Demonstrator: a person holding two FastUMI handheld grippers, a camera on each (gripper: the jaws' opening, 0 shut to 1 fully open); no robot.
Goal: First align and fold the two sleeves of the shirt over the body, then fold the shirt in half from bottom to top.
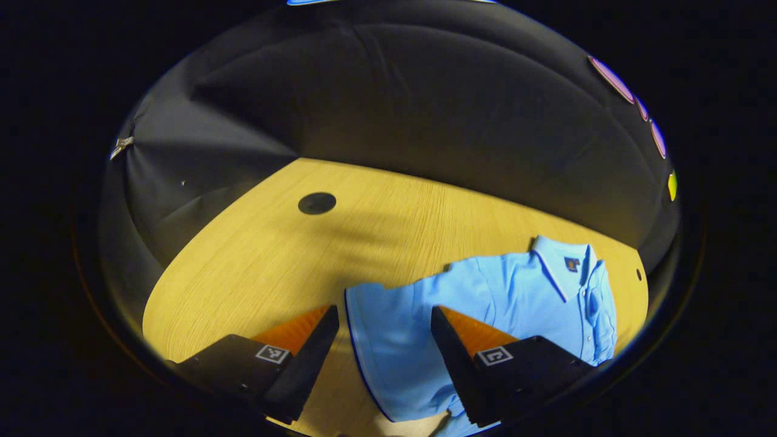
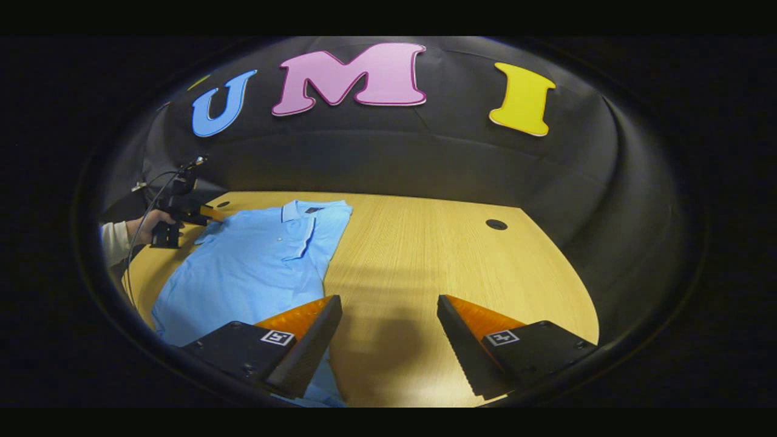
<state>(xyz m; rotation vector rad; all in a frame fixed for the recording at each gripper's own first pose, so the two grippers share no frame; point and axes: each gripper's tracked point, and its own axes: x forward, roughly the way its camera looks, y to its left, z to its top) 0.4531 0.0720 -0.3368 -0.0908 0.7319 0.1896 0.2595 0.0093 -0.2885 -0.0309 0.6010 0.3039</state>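
A light blue polo shirt (image 2: pixel 249 267) lies flat on the wooden table (image 2: pixel 425 261), collar toward the far wall. In the right gripper view, the sleeve on its right side (image 2: pixel 315 233) is folded over the body. My right gripper (image 2: pixel 388 312) is open above bare wood, just right of the shirt's lower edge. The left gripper (image 2: pixel 211 213), held by a hand (image 2: pixel 145 229), sits at the shirt's far left shoulder. In the left gripper view, the left gripper (image 1: pixel 382 321) is open with the spread sleeve (image 1: pixel 379 321) of the shirt (image 1: pixel 522 297) lying between its fingers.
Two round cable holes pierce the tabletop, a large one (image 2: pixel 496 224) at the far right and a small one (image 2: pixel 223 204) beyond the collar. The booth's black cloth wall (image 2: pixel 394 164) rings the curved table edge. Bare wood stretches right of the shirt.
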